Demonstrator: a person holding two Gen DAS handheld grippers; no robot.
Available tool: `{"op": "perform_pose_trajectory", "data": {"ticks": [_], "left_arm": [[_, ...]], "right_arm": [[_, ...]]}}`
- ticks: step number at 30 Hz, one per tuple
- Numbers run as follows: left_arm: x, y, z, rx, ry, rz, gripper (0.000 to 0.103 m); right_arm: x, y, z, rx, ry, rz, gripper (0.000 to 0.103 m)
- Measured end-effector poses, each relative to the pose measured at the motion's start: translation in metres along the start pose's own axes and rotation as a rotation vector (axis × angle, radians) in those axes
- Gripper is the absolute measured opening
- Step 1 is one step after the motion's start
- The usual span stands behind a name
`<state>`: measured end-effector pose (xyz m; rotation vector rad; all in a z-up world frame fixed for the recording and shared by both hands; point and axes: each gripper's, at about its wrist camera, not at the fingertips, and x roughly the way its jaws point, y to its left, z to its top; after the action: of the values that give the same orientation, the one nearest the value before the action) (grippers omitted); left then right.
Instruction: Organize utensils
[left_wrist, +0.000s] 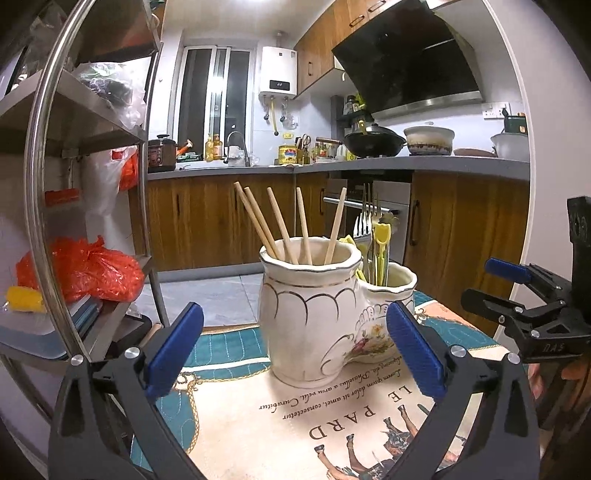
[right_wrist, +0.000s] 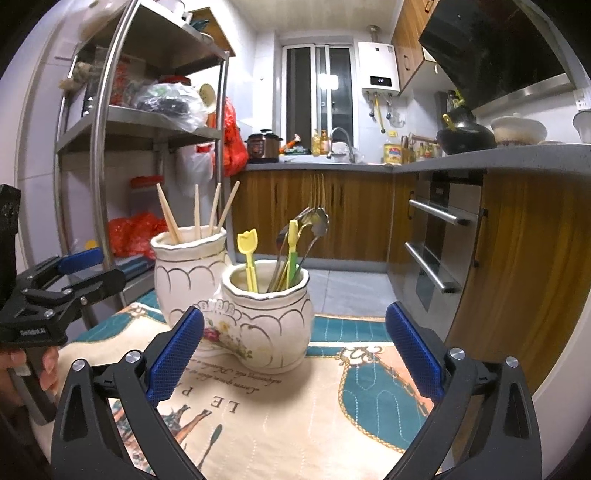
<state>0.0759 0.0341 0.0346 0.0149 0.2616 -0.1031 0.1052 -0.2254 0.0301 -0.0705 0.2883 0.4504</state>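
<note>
printed table mat (left_wrist: 258, 424) fills lower frame. white double-pot ceramic holder (left_wrist: 310, 314) at centre on the mat: chopsticks (left_wrist: 280, 225) in the taller pot, forks and spoons (right_wrist: 295, 247) in the shorter. left gripper (left_wrist: 295, 354) and right gripper (right_wrist: 295, 354) both spread wide, empty, near the holder.

Chopsticks (left_wrist: 284, 225) in taller pot (left_wrist: 308, 310); forks (right_wrist: 317, 195) in lower pot (right_wrist: 267, 314)
</note>
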Motion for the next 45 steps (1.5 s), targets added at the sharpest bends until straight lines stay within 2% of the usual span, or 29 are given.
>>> {"op": "perform_pose_trajectory", "data": {"ticks": [45], "left_arm": [[-0.0006,-0.0040,-0.0001,0.002,0.005,0.001,0.098]], "right_arm": [[-0.0003,-0.0022,0.0001,0.001,0.004,-0.002,0.098]]}}
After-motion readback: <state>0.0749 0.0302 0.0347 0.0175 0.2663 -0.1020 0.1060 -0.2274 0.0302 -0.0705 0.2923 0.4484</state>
